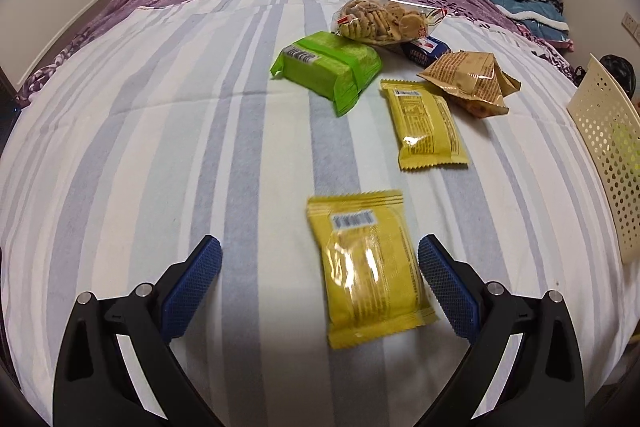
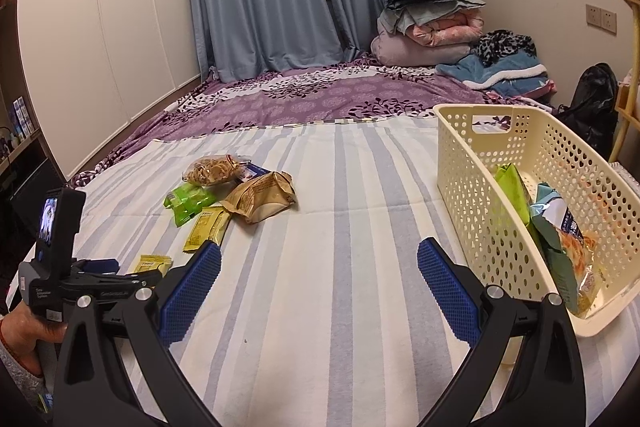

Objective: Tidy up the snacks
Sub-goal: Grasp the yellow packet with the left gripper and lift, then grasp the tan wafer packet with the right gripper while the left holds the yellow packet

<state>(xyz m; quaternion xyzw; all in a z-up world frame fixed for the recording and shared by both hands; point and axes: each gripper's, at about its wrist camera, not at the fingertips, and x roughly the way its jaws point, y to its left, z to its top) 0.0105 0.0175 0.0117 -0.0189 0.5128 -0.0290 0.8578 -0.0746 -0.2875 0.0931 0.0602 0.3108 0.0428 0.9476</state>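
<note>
A near yellow snack packet (image 1: pixel 370 269) lies flat on the striped bed sheet between the fingers of my left gripper (image 1: pixel 320 285), which is open and not touching it. Beyond lie a second yellow packet (image 1: pixel 428 125), a green packet (image 1: pixel 332 69), a brown packet (image 1: pixel 470 83), a clear bag of biscuits (image 1: pixel 380 19) and a blue packet (image 1: pixel 426 49). My right gripper (image 2: pixel 319 285) is open over bare sheet, left of the cream perforated basket (image 2: pixel 484 227), which holds a green packet (image 2: pixel 512 191) and a teal snack bag (image 2: pixel 568 239).
The basket's wall (image 1: pixel 608 151) shows at the right edge of the left wrist view. A person's hand (image 2: pixel 24 331) holds the left gripper's handle (image 2: pixel 56 263) at lower left. Folded blankets (image 2: pixel 432 23) and clothes sit at the bed's far end; a wardrobe (image 2: pixel 104 27) stands left.
</note>
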